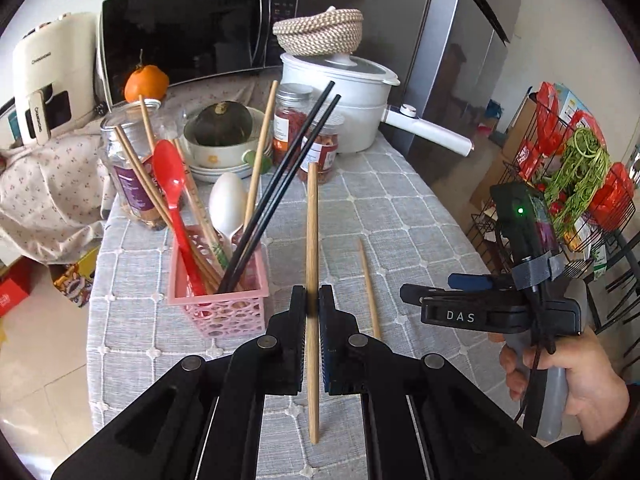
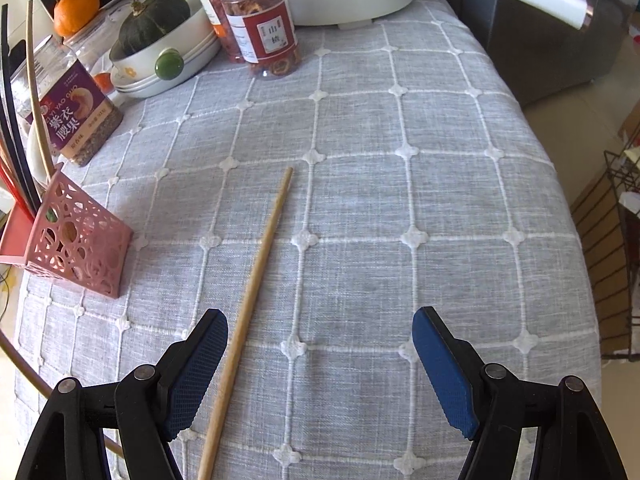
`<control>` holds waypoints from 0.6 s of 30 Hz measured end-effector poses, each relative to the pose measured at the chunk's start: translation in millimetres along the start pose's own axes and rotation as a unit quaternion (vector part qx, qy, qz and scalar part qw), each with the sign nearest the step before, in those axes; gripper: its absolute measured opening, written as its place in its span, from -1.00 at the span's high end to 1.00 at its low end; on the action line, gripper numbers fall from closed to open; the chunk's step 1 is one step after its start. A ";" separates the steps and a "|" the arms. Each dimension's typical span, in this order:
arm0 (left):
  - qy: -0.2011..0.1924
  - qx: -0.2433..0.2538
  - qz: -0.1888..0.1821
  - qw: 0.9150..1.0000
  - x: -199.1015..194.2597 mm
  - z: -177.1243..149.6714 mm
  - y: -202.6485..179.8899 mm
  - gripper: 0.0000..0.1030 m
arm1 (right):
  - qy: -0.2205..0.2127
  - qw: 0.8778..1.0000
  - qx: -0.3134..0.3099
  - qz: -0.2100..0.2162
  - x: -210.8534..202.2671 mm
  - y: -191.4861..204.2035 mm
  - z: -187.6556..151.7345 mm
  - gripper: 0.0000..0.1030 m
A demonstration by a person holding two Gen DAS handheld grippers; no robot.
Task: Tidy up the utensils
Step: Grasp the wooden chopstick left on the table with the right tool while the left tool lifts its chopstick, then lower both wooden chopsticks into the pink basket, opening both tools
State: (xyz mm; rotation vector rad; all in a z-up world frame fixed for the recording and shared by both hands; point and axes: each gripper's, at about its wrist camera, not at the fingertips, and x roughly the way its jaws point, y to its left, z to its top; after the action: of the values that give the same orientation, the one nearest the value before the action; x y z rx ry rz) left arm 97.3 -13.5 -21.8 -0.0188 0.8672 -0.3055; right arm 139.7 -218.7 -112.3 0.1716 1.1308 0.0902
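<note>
My left gripper (image 1: 312, 300) is shut on a wooden chopstick (image 1: 312, 240) and holds it upright above the tablecloth, just right of the pink utensil basket (image 1: 218, 304). The basket holds black chopsticks (image 1: 280, 188), wooden chopsticks, a red spoon (image 1: 170, 180) and a white spoon (image 1: 227, 204). A second wooden chopstick (image 2: 256, 280) lies flat on the cloth; it also shows in the left wrist view (image 1: 369, 288). My right gripper (image 2: 320, 360) is open and low over the cloth, with that chopstick just inside its left finger (image 2: 200, 372). The basket appears at the left edge (image 2: 76, 248).
At the back stand a purple-label jar (image 2: 68, 116), a bowl with a green squash (image 2: 160, 40), two red-label jars (image 2: 264, 32), a white pot (image 1: 344, 96) and a microwave (image 1: 192, 28). A wire rack (image 1: 576, 176) stands right of the table edge.
</note>
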 end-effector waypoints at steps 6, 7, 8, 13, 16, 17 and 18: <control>-0.006 -0.018 -0.003 1.000 -4.9 -0.8 28.2 0.88 | 0.020 1.000 0.022 0.005 29.0 12.1 12.7 -0.40; -0.008 -0.022 -0.004 1.000 -7.5 -0.6 32.1 0.88 | 0.025 1.000 0.019 0.003 33.9 15.0 14.7 -0.28; -0.010 -0.026 -0.006 1.000 -9.6 0.0 35.7 0.88 | 0.028 0.999 0.016 -0.002 38.4 17.9 16.8 -0.22; -0.017 -0.030 -0.005 0.999 -16.1 1.1 45.3 0.88 | 0.038 0.999 0.006 -0.024 56.4 27.3 21.5 0.25; -0.019 -0.033 -0.003 0.999 -17.2 1.2 48.6 0.88 | 0.044 0.999 0.001 -0.030 63.4 30.3 21.2 0.44; -0.020 -0.035 -0.004 0.999 -18.0 1.5 49.9 0.88 | 0.043 0.998 -0.008 -0.044 63.8 32.5 21.6 0.53; -0.021 -0.037 -0.004 0.999 -19.5 1.7 51.3 0.88 | 0.041 0.998 -0.014 -0.050 64.4 33.7 21.8 0.77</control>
State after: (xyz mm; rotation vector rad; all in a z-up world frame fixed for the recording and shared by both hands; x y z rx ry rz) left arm 99.9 40.7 -13.3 -0.0964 0.8356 -0.2796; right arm 187.3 -177.4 -154.4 0.0863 1.2174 0.0241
